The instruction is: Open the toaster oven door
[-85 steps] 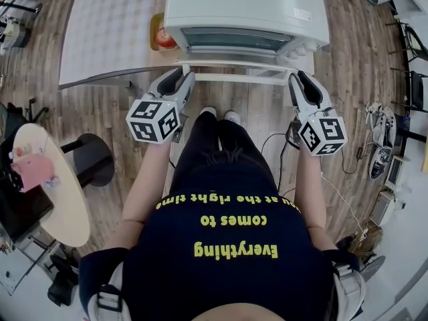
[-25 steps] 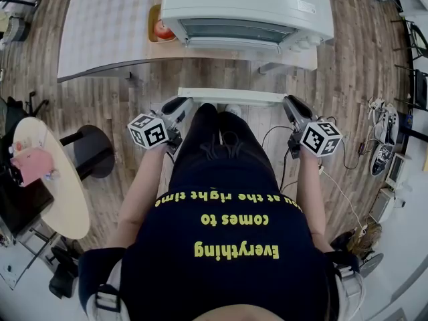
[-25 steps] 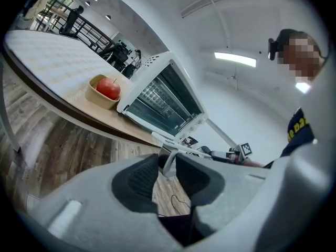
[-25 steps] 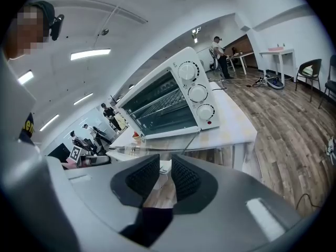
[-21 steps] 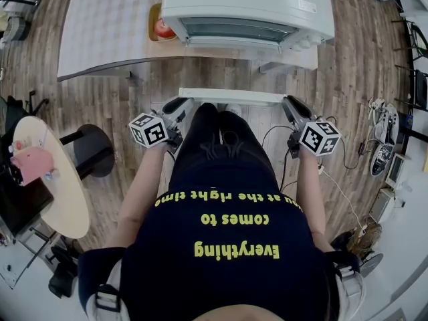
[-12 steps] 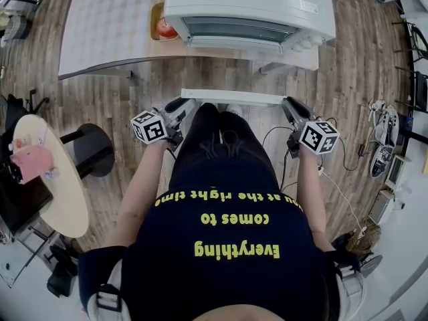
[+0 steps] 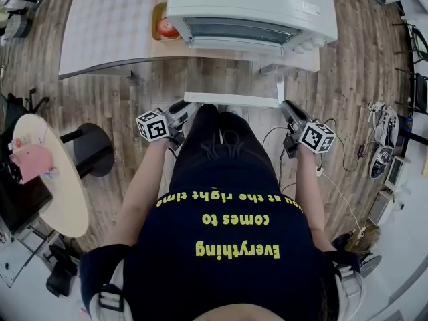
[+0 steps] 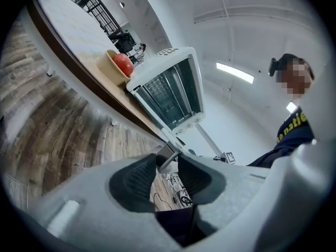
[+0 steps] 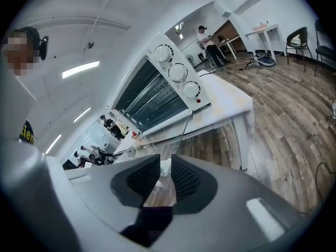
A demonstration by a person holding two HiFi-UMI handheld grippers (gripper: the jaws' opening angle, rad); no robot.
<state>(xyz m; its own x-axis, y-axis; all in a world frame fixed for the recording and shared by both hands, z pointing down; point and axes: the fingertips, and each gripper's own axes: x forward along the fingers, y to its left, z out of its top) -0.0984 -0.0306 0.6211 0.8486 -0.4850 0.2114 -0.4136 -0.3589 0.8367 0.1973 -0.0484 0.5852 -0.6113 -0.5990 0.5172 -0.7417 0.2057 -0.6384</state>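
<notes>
Lower than a second ago: door handle [image 7: 231, 99], well out from toaster oven [image 7: 251, 5] on table [image 7: 107, 25]. Left hand-held gripper [image 8: 168, 160] has just been opening, handle end between its jaws. Right hand-held gripper [image 9: 165, 166] pinches the handle; only its view shows the knobs [image 9: 178, 72].

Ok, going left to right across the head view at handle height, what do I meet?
Round table, black stool, left gripper (jaws have just been opening, door handle between them), door handle, right gripper.

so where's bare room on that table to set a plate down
The wide bare stretch of the white table, left of the yellow bowl holding a red apple. Crowded: the white toaster oven fills the right end, and its lowered glass door with white handle blocks the front.
</notes>
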